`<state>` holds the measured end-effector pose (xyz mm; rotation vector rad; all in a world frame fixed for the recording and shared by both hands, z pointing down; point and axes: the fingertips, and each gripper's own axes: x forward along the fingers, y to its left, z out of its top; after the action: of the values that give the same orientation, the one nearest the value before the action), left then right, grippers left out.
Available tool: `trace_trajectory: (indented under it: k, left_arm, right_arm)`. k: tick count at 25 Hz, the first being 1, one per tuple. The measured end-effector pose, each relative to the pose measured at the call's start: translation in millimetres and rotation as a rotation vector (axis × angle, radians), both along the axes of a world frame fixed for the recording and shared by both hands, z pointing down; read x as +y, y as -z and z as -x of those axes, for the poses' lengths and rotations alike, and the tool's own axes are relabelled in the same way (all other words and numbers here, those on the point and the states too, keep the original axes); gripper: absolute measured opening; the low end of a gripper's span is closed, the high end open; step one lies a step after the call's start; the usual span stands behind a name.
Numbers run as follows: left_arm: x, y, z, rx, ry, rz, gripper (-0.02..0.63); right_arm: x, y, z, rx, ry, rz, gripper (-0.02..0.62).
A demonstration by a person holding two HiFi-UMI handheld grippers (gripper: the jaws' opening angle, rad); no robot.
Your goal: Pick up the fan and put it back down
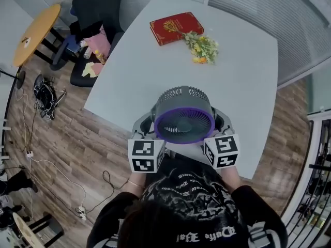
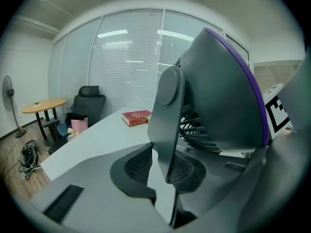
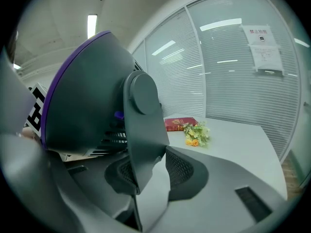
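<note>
Both pairs of jaws are clamped on the fan (image 1: 184, 119): the left gripper (image 2: 163, 164) pinches the grey side arm (image 2: 165, 125) of its stand, and the right gripper (image 3: 146, 171) pinches the matching arm (image 3: 143, 135) on the other side. Between them the fan hangs above the near edge of the white table (image 1: 155, 71), its face tilted up. It has a round dark grey slatted housing, a purple ring round the front grille, and round pivot caps on the arms. A red book (image 1: 176, 28) and flowers (image 1: 202, 47) lie farther back.
</note>
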<state>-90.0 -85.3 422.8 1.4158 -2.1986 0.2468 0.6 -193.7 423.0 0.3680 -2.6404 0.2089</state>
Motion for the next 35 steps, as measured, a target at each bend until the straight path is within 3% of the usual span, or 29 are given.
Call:
trace_trajectory:
  k: [6, 17, 24, 35]
  left_arm:
    - [16, 5, 18, -0.011, 0.130, 0.012, 0.066]
    - [40, 5, 44, -0.022, 0.309, -0.007, 0.066]
    - [64, 5, 85, -0.003, 0.342, 0.012, 0.066]
    - [90, -11, 174, 0.020, 0.321, 0.027, 0.066]
  right_arm:
    - [5, 9, 35, -0.005, 0.157, -0.010, 0.118]
    - [17, 7, 83, -0.024, 0.316, -0.007, 0.115]
    - [39, 4, 130, -0.016, 0.341, 0.025, 0.110]
    - [65, -15, 217, 0.026, 0.324, 0.026, 0.110]
